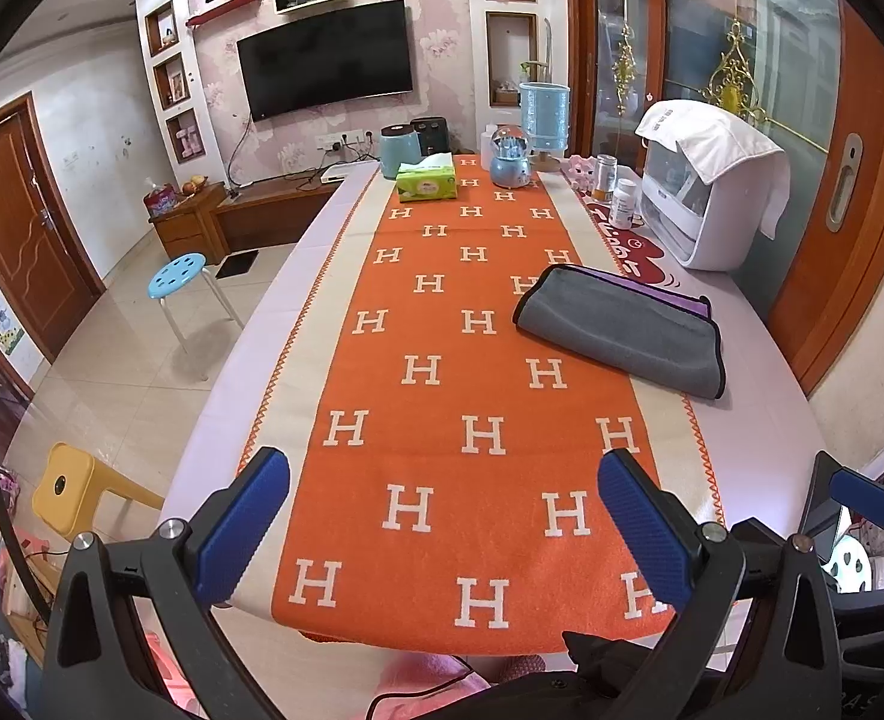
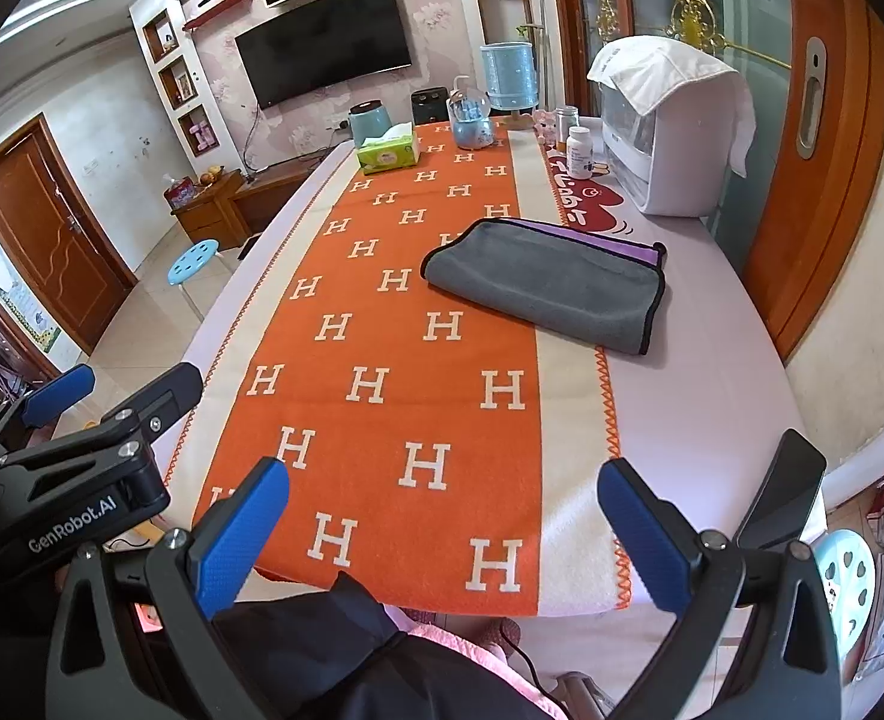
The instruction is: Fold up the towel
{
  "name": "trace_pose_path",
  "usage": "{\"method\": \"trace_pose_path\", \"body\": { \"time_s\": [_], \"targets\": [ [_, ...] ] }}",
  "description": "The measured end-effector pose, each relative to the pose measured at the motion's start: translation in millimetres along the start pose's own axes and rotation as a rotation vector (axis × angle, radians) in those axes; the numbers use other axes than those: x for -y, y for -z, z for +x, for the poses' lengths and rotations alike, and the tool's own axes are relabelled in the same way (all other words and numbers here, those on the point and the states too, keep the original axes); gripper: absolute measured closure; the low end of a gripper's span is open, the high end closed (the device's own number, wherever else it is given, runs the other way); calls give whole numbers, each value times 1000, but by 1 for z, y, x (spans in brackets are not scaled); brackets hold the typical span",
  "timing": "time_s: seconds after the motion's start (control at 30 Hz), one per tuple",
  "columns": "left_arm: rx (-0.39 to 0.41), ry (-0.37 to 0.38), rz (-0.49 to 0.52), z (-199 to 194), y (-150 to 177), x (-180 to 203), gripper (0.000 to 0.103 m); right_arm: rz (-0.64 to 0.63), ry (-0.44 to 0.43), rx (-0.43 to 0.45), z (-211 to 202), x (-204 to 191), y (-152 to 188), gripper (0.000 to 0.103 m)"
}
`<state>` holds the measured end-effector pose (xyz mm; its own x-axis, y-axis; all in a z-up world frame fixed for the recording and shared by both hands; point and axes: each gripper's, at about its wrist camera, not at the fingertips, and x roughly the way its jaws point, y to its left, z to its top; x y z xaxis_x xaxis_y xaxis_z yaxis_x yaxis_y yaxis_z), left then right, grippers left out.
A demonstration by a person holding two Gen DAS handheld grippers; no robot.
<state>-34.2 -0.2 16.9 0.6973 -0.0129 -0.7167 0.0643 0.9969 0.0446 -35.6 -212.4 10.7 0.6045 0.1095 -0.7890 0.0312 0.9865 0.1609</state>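
Orange runner [image 1: 442, 360], folded grey towel [image 1: 619, 330], left gripper [image 1: 442, 516] and right gripper [image 2: 442, 528] spread, right view shows both.

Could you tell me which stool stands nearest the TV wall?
The blue round stool with holes in its seat; the yellow stool stands much closer to the camera.

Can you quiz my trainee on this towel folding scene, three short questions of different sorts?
1. True or false: the left gripper is shut on the grey towel.
2. What lies under the towel's left part: A bare floor, B orange runner, C blue stool?
3. Fill in: the green tissue box sits at the table's ___ end.

Key: 1 false, both it and the right gripper are open. 2 B. 3 far.
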Motion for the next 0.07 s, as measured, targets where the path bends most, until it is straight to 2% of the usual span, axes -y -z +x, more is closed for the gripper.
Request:
{"method": "trace_pose_path", "body": {
  "time_s": [0.07],
  "targets": [
    [-1,0,0,0,0,0,1,4,1,-2,1,0,2,0]
  ]
}}
